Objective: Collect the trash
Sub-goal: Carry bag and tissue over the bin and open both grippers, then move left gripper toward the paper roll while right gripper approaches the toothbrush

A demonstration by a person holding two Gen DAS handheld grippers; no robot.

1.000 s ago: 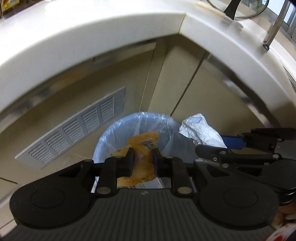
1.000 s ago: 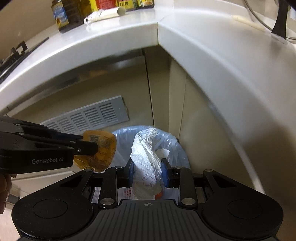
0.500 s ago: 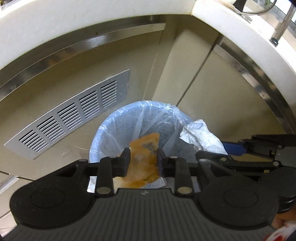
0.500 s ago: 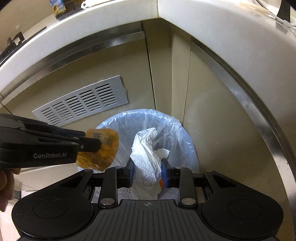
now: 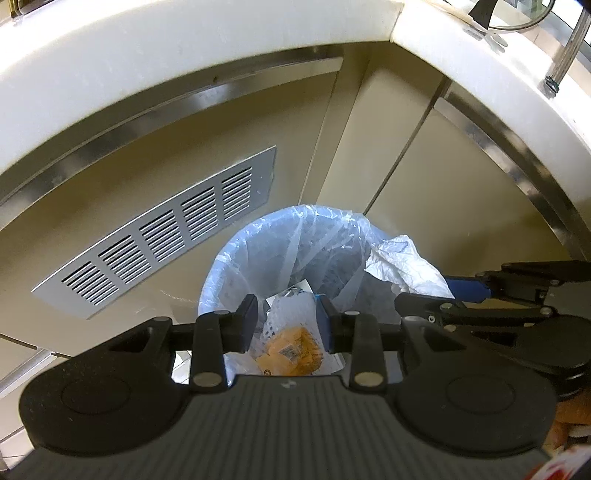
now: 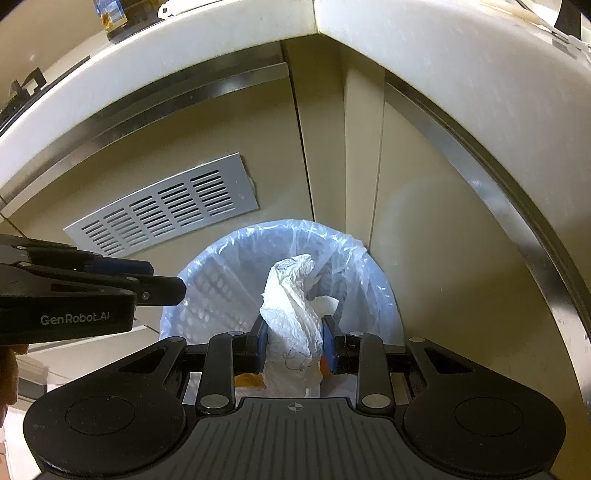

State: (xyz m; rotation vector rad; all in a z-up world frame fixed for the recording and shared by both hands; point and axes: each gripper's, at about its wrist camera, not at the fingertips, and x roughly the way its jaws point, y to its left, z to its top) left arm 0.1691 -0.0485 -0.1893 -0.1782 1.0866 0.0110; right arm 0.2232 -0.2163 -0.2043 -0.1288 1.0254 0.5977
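A bin lined with a pale blue bag [image 5: 258, 236] stands on the floor in the cabinet corner. My left gripper [image 5: 286, 310] hangs over it, open, with nothing between its pads. Straight below it, an orange wrapper [image 5: 291, 352] lies on other litter inside the bin. My right gripper [image 6: 293, 343] is shut on a crumpled white plastic bag [image 6: 291, 306], held above the bin [image 6: 221, 266]. A bit of the orange wrapper [image 6: 247, 378] shows under the fingers. The left gripper [image 6: 166, 278] reaches in from the left. In the left wrist view, the right gripper [image 5: 424, 293] and the white bag [image 5: 402, 262] are at the right.
A white counter [image 5: 184, 55] with steel trim overhangs beige cabinet doors [image 5: 424, 192] that meet in a corner behind the bin. A grey vent grille [image 5: 166, 236] is set in the left door. A bottle [image 6: 110, 14] stands on the counter, and a metal post [image 5: 565, 48] rises at the far right.
My left gripper opened and the orange wrapper dropped from it into the bin. Both views have tipped down toward the bin. The right gripper still holds the white bag.
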